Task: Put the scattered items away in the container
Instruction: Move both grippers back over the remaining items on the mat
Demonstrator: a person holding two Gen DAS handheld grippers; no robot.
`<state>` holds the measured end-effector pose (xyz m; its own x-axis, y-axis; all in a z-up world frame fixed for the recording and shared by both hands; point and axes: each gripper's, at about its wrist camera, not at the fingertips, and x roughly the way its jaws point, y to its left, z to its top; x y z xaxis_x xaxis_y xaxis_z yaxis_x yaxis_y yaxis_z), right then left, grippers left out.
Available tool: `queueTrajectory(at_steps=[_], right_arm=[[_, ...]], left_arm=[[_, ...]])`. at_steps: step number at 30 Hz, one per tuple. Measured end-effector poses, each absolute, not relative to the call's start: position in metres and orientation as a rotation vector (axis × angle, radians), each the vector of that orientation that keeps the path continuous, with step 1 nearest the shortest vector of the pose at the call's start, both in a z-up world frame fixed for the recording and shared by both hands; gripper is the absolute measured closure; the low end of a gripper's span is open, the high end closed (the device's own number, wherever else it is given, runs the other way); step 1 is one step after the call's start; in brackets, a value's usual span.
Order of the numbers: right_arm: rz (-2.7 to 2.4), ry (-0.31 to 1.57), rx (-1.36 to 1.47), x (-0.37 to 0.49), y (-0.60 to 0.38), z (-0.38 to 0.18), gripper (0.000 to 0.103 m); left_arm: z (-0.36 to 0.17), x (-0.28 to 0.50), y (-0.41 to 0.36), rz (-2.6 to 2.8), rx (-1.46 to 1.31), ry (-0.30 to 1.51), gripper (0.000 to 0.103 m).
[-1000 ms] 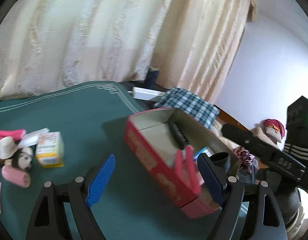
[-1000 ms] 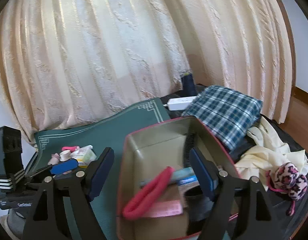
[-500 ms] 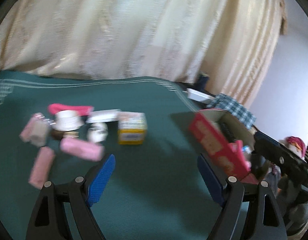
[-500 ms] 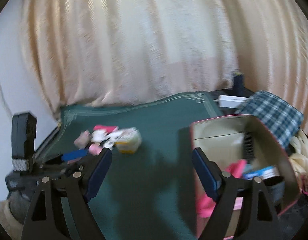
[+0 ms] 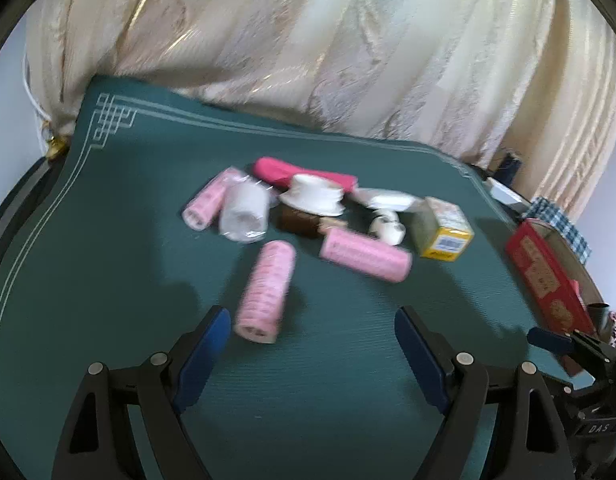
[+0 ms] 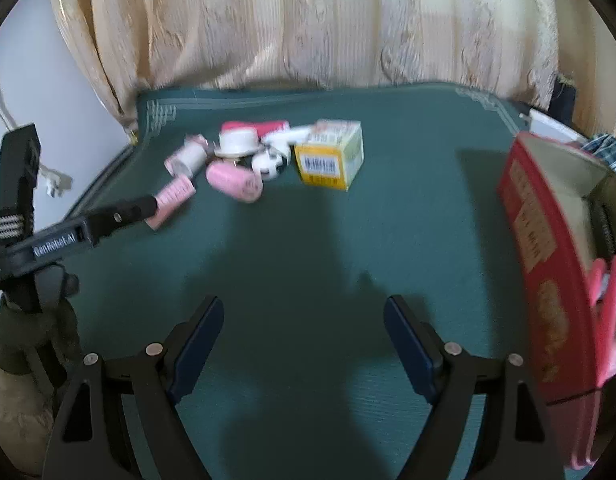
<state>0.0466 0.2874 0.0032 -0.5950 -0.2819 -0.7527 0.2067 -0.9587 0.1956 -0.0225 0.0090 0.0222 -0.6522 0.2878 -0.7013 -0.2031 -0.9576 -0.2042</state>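
Green mat (image 5: 108,264) with a pale line border covers the surface under both my tongs; a cream curtain (image 5: 308,40) hangs behind it. My left gripper (image 5: 311,354) hangs over bare mat, its blue pads (image 5: 202,356) wide apart and nothing between them. Just beyond its left pad lies a pink roll (image 5: 266,290), end toward me. Farther on sits the scattered pile: a second pink roll (image 5: 365,254) lying crosswise, a third (image 5: 210,198) at the pile's left edge touching a white roll (image 5: 246,212), a brown object (image 5: 298,220) under a white cap (image 5: 313,194), a small white piece (image 5: 387,228), a yellow box (image 5: 443,222) at the right end, and a magenta item (image 5: 300,172) at the back. My right gripper (image 6: 304,350) also hovers over bare mat, pads (image 6: 198,344) spread and empty, well short of the pile. From its view the yellow box (image 6: 329,154) stands nearest, the rolls to its left. Red container (image 6: 543,276) stands at the mat's right edge, apart from the pile, open on top, with a pink looped thing (image 6: 609,304) already inside. Past the container, a plaid cloth (image 5: 561,222) shows at the far right. Details of the pile are motion-blurred
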Motion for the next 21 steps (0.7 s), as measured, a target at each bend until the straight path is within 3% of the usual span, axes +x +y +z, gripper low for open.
queueTrajectory(at_steps=[7,11,13,14,15,18,21], right_arm=[[-2.573,-0.096,1.292,0.038,0.282,-0.006,0.016],[-2.515,-0.065,1.305,0.034,0.275,-0.008,0.0],[-2.507,0.011,1.329,0.034,0.268,-0.009,0.0],[-2.505,0.058,1.34,0.034,0.265,-0.011,0.0],[-2.502,0.118,1.353,0.035,0.26,-0.012,0.0],[-2.494,0.226,1.371,0.037,0.252,-0.016,0.0],[-2.485,0.226,1.371,0.038,0.254,-0.016,0.0]], left_arm=[[0.007,-0.045,0.007,2.596,-1.244,-0.072,0.017],[0.0,-0.059,0.011,2.56,-1.292,-0.057,0.017],[0.0,-0.063,0.013,2.551,-1.302,-0.026,0.017],[-0.002,-0.066,0.015,2.542,-1.309,-0.002,0.014],[-0.003,-0.07,0.019,2.507,-1.319,0.031,0.001],[-0.006,-0.076,0.039,2.463,-1.339,0.227,0.0],[-0.005,-0.08,0.041,2.441,-1.332,0.231,0.0]])
